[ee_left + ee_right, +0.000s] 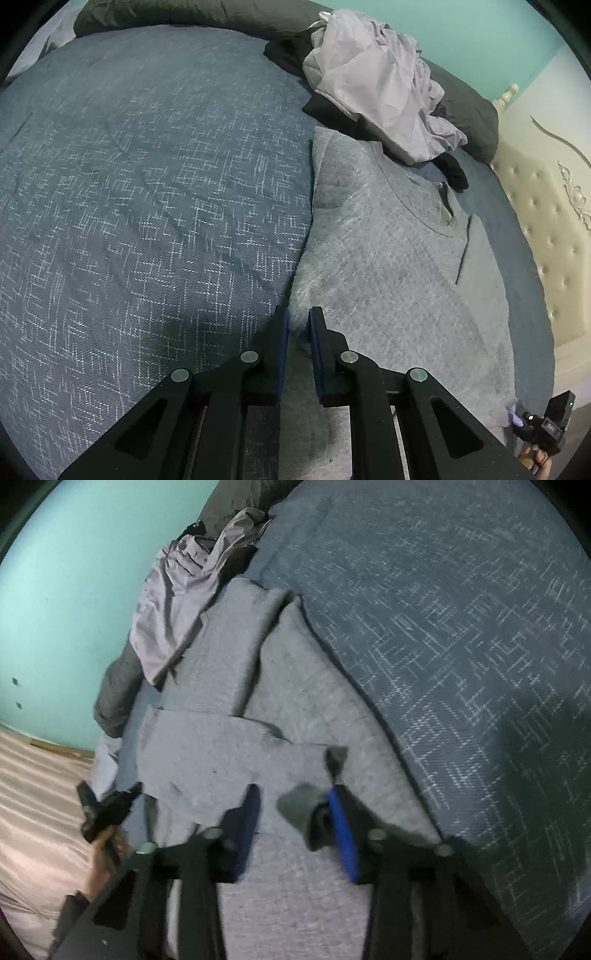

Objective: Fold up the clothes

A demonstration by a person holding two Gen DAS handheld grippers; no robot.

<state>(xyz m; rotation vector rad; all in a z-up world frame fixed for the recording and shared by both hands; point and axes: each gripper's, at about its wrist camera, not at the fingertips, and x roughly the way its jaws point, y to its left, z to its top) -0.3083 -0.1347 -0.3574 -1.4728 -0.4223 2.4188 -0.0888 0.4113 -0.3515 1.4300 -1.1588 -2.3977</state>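
A grey sweater [388, 258] lies flat on the bed, neckline toward the headboard. My left gripper [299, 314] sits at its left edge, jaws nearly together with the grey fabric pinched between the blue pads. In the right wrist view the sweater [236, 664] has one sleeve [207, 746] folded across its body. The sleeve's darker cuff [299, 808] rests against one blue pad of my right gripper [293, 794]. That gripper's jaws stand apart and the other pad is clear of the cloth. The image is blurred.
A blue patterned bedspread [147, 184] stretches left of the sweater. A lavender garment [376, 81] lies on black clothes above the neckline, with a dark grey duvet [184, 14] behind. A cream tufted headboard [546, 229] and a teal wall [74, 590] border the bed.
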